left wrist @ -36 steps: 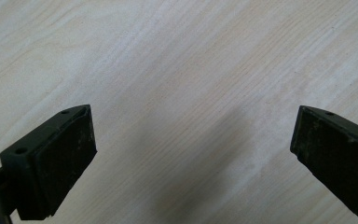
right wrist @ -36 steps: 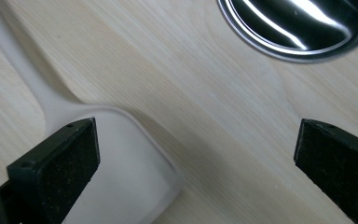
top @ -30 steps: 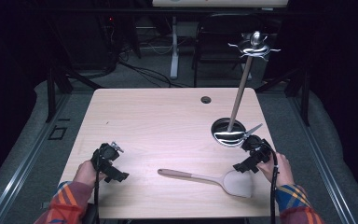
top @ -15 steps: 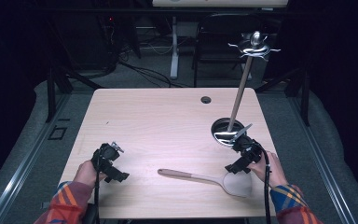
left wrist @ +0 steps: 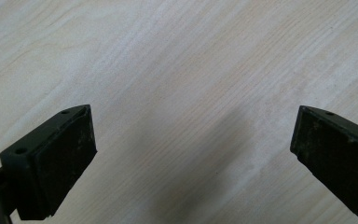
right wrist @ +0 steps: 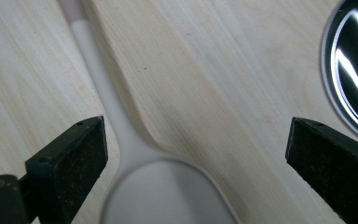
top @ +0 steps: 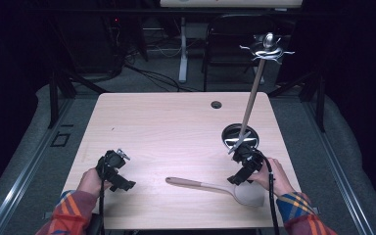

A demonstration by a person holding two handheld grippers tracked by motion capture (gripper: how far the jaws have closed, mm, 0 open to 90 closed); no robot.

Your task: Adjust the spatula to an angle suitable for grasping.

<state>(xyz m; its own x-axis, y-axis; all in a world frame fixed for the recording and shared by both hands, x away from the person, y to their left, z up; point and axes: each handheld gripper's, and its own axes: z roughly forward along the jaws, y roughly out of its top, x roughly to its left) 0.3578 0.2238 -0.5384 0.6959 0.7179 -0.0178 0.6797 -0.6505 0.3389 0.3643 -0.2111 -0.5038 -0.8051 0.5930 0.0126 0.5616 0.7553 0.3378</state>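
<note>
A spatula (top: pixel 214 187) with a wooden handle and a pale beige head lies flat near the table's front edge, head to the right. My right gripper (top: pixel 237 178) hovers just above its neck, where the head begins, and is open. In the right gripper view the spatula's neck and head (right wrist: pixel 135 158) lie low between the spread jaws, nearer the left one, and nothing touches them. My left gripper (top: pixel 122 184) is at the front left, open over bare wood (left wrist: pixel 177 70).
A utensil stand has a round shiny base (top: pixel 240 136) just behind my right gripper. Its tilted wooden pole (top: pixel 251 100) rises to metal hooks (top: pixel 267 49). The base's rim (right wrist: pixel 354 88) shows at the right. A dark grommet (top: pixel 216 105) sits in the table's far edge.
My right gripper has moved left and toward the front edge, away from the stand's base and over the spatula's neck. The left gripper has not moved.
</note>
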